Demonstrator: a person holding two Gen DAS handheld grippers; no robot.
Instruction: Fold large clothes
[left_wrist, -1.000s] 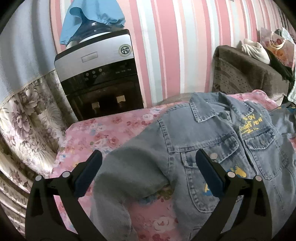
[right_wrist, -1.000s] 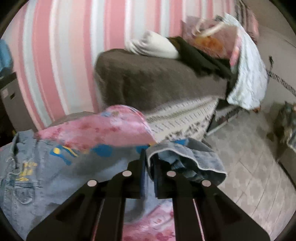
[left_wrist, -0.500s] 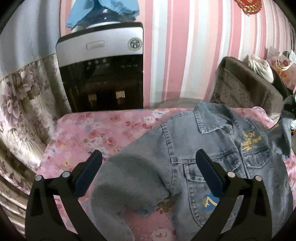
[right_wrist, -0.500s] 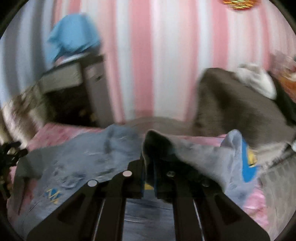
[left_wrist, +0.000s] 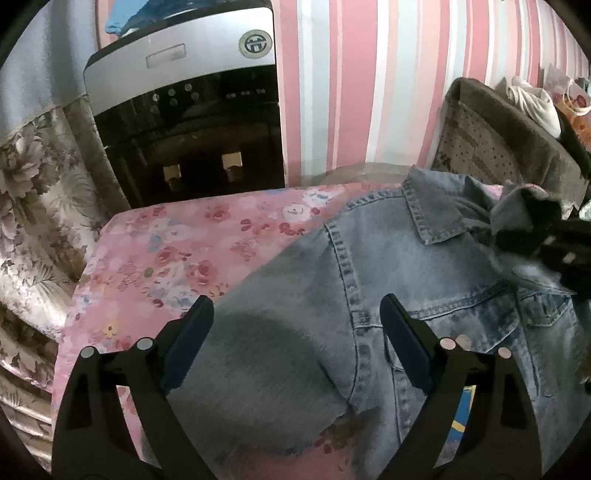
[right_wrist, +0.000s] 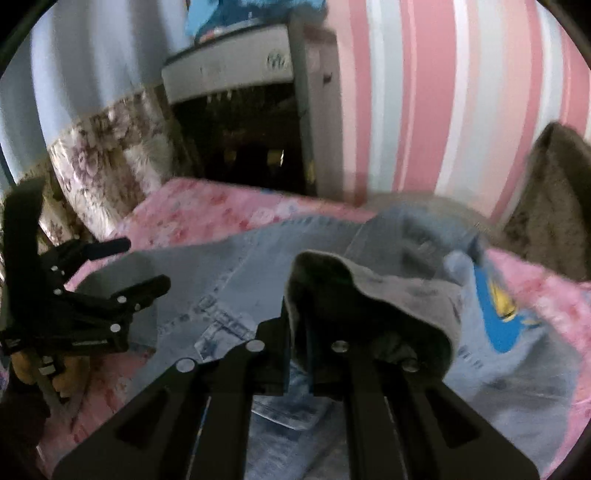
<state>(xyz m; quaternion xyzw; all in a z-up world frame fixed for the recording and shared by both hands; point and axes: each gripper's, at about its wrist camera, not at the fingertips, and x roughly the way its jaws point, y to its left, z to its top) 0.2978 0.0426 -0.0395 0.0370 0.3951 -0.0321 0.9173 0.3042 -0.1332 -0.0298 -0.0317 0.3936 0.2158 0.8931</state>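
A light-blue denim jacket (left_wrist: 406, 266) lies front-up on a table with a pink floral cover (left_wrist: 177, 251). My left gripper (left_wrist: 295, 314) hangs wide over the jacket's left sleeve near the shoulder; its jaws are closing, and the sleeve lies below them with the pads not pressing on it. My right gripper (right_wrist: 299, 325) is shut on a fold of the jacket's other side and holds it lifted over the jacket's (right_wrist: 229, 273) chest. In the left wrist view the right gripper (left_wrist: 532, 229) shows at the right by the collar. The left gripper (right_wrist: 146, 264) shows at the left of the right wrist view.
A silver and black water dispenser (left_wrist: 184, 110) stands behind the table against a pink striped wall. A floral curtain (left_wrist: 29, 184) hangs at the left. A brown-covered sofa (left_wrist: 498, 140) with piled cloth stands at the right, close to the table's corner.
My right gripper swung left with the denim fold, from the table's right edge to above the jacket's chest. My left gripper came lower and closer over the sleeve, its fingers slightly narrower.
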